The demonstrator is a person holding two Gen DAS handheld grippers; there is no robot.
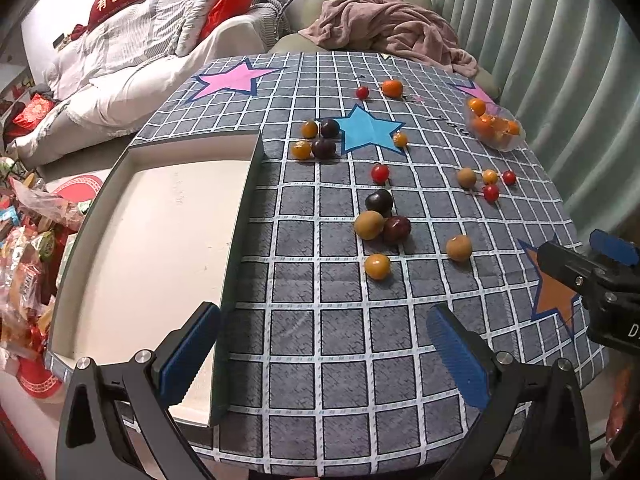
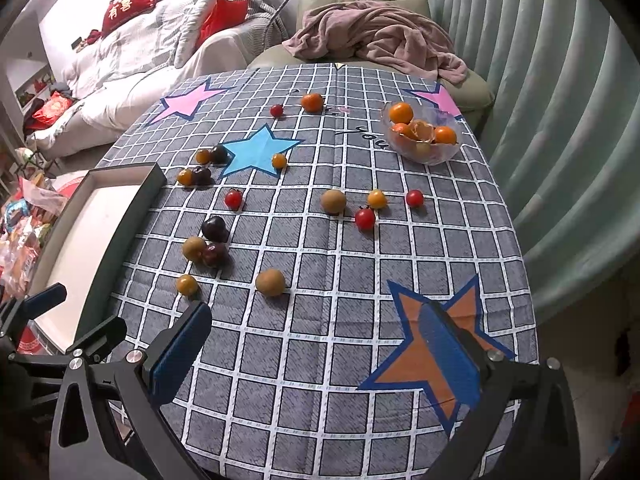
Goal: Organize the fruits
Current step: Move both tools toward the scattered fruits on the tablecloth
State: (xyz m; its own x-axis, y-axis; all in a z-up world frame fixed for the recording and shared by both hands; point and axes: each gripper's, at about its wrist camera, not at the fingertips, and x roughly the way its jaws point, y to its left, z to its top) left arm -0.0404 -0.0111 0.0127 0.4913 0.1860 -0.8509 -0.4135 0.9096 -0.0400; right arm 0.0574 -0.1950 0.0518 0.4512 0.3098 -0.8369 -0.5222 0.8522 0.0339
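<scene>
Small fruits lie scattered on the checked tablecloth (image 1: 320,320): dark plums (image 1: 379,201), brown kiwis (image 1: 459,247), yellow and red cherry tomatoes (image 1: 379,173), and a tangerine (image 1: 392,88). A clear bowl (image 2: 424,156) at the far right holds tangerines. An empty dark box with a white inside (image 1: 160,240) sits at the left. My left gripper (image 1: 324,348) is open and empty above the near cloth beside the box. My right gripper (image 2: 316,352) is open and empty over the near cloth, left of the orange star (image 2: 436,344).
A pink blanket (image 1: 392,28) lies on a green armchair beyond the table. A curtain (image 2: 540,80) hangs at the right. A white sofa with red cushions (image 2: 132,4) is at the back left. Snack bags (image 1: 24,240) pile on the floor at left.
</scene>
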